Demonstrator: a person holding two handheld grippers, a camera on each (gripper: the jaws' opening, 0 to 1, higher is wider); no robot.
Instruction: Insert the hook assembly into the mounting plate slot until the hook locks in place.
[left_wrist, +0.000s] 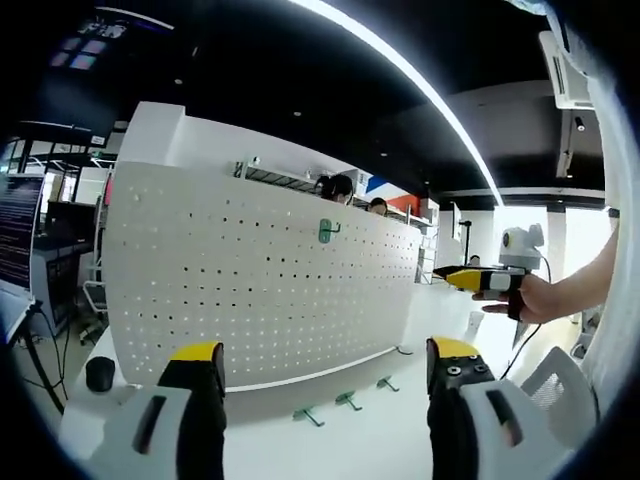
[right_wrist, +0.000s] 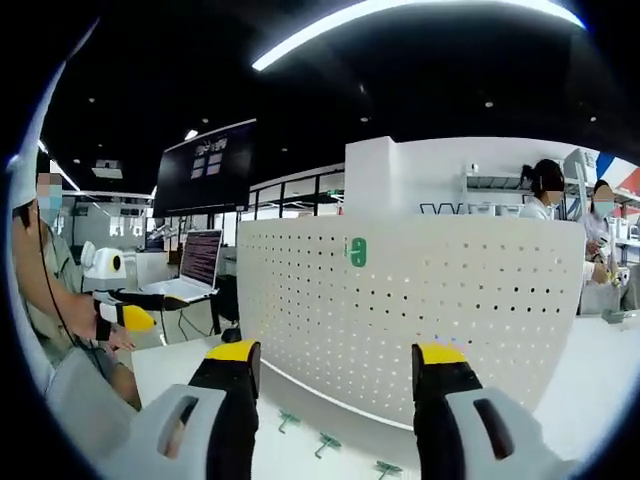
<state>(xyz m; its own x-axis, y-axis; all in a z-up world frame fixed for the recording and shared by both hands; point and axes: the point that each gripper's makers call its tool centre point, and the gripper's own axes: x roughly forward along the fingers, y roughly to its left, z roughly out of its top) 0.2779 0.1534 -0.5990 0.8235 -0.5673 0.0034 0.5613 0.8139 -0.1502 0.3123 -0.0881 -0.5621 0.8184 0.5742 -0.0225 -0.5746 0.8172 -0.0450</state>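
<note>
In the left gripper view the left gripper (left_wrist: 325, 365) stands wide open with nothing between its yellow-tipped jaws, and three green hooks (left_wrist: 347, 401) lie on the white table (left_wrist: 400, 440) just above the gap, at lower centre. Behind them the white pegboard (left_wrist: 250, 290) stands upright with one green hook (left_wrist: 326, 231) mounted at upper centre. In the right gripper view the right gripper (right_wrist: 337, 370) is likewise wide open and empty.

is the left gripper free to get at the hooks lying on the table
Probably yes. The left gripper is open and holds nothing, and the three hooks lie on the table just ahead of its jaws, in front of the pegboard, with nothing between.
</note>
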